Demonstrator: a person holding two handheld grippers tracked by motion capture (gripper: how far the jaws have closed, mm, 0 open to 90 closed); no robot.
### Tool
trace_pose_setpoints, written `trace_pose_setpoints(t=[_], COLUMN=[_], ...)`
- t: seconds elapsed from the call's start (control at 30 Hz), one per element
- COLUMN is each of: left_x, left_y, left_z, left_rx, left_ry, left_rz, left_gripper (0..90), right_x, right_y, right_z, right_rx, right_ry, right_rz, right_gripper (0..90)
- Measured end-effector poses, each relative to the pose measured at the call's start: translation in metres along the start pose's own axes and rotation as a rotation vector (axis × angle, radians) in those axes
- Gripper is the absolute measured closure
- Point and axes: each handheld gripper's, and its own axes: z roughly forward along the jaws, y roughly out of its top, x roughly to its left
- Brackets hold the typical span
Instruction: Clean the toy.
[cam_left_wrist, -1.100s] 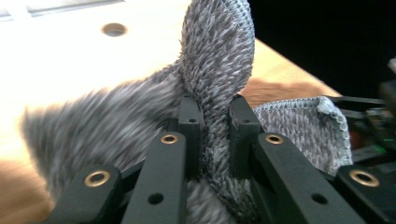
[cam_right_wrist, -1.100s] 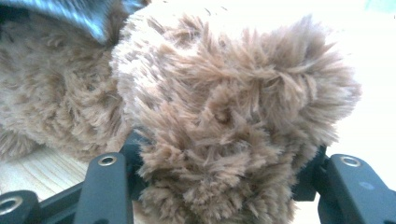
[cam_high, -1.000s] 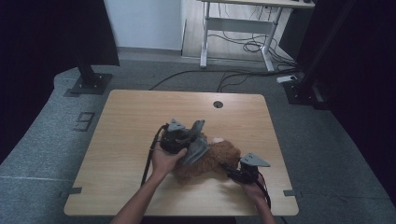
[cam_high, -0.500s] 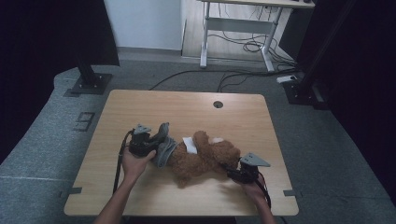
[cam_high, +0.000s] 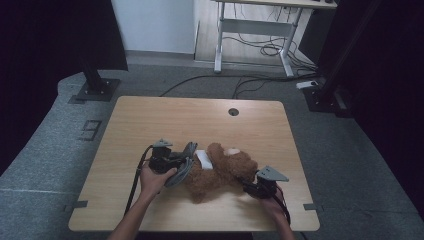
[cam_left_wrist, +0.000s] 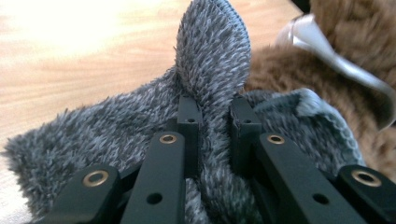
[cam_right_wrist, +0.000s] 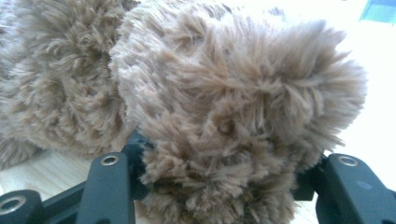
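Note:
A brown teddy bear (cam_high: 220, 172) lies on the wooden table (cam_high: 200, 115) near its front edge, with a white ribbon or tag (cam_high: 205, 159) on its left side. My left gripper (cam_high: 186, 159) is at the bear's left, shut on a grey fuzzy cloth (cam_high: 181, 172). In the left gripper view a fold of that grey cloth (cam_left_wrist: 212, 79) stands pinched between the jaws of the gripper (cam_left_wrist: 215, 109), and the bear (cam_left_wrist: 280, 70) lies just behind. My right gripper (cam_high: 248, 186) clamps a furry lump of the bear (cam_right_wrist: 233, 107); whether ear, paw or foot I cannot tell.
A round cable hole (cam_high: 233, 111) sits near the table's far edge. Beyond the table stand a black stand base (cam_high: 95, 90) at the left, a white desk frame (cam_high: 250, 30) with cables, and a dark stand (cam_high: 325, 95) at the right. Black curtains hang on both sides.
My left gripper has moved left and down with the grey cloth, from above the bear to its left side, and the white patch now shows. The right gripper has stayed put.

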Motion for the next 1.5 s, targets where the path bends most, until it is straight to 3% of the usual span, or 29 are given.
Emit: trace_pose_setpoints(t=[0.1, 0.23, 0.33, 0.43, 0.53, 0.7, 0.83, 0.97, 1.07, 1.13, 1.17, 1.23, 1.33, 1.43, 1.5], left_x=[-0.007, -0.035, -0.055, -0.062, -0.059, -0.055, -0.055, -0.058, -0.061, -0.060, -0.059, -0.054, -0.046, -0.038, -0.028], left_y=[0.011, 0.030, 0.036, 0.033, 0.026, 0.014, 0.003, -0.004, -0.007, -0.009, -0.010, -0.012, -0.013, -0.013, -0.017], left_z=[-0.014, -0.024, -0.012, 0.012, 0.022, 0.021, 0.018, 0.015, 0.012, 0.009, 0.008, 0.004, -0.005, -0.013, -0.019], left_rx=[-0.067, -0.137, -0.103, -0.028, -0.018, -0.016, -0.037, -0.043, -0.042, -0.044, -0.044, -0.047, -0.059, -0.061, -0.052], left_ry=[-0.003, -0.018, -0.029, -0.038, -0.036, -0.028, -0.030, -0.048, -0.065, -0.079, -0.090, -0.122, -0.155, -0.134, -0.092], left_rz=[0.009, 0.073, 0.123, 0.121, 0.108, 0.106, 0.107, 0.115, 0.115, 0.111, 0.104, 0.082, 0.052, 0.037, 0.028], left_gripper=[77.5, 77.4, 77.2, 77.2, 77.4, 78.6, 79.1, 79.2, 79.2, 79.2, 79.1, 79.0, 78.6, 78.4, 78.3], right_x=[0.001, 0.003, 0.007, 0.010, 0.008, -0.003, -0.011, -0.014, -0.015, -0.015, -0.014, -0.013, -0.013, -0.016, -0.015], right_y=[-0.001, 0.000, 0.000, 0.000, -0.001, 0.004, 0.017, 0.041, 0.061, 0.069, 0.070, 0.066, 0.053, 0.038, 0.033], right_z=[-0.001, 0.000, 0.001, 0.001, -0.001, -0.011, -0.025, -0.031, -0.020, -0.006, 0.002, 0.010, 0.013, 0.011, 0.009], right_rx=[0.002, 0.006, 0.007, 0.008, 0.007, 0.013, -0.023, -0.066, -0.020, 0.050, 0.104, 0.155, 0.199, 0.221, 0.231], right_ry=[-0.002, -0.020, -0.046, -0.056, -0.046, 0.019, 0.059, 0.044, 0.040, 0.052, 0.062, 0.083, 0.102, 0.118, 0.130], right_rz=[-0.016, -0.021, -0.026, -0.036, -0.032, 0.083, 0.139, 0.172, 0.166, 0.156, 0.150, 0.165, 0.206, 0.252, 0.254], right_gripper=[42.4, 42.6, 42.7, 42.5, 38.1, 18.8, 14.9, 13.1, 12.3, 9.9, 7.7, 4.7, 3.7, 3.7, 5.1])
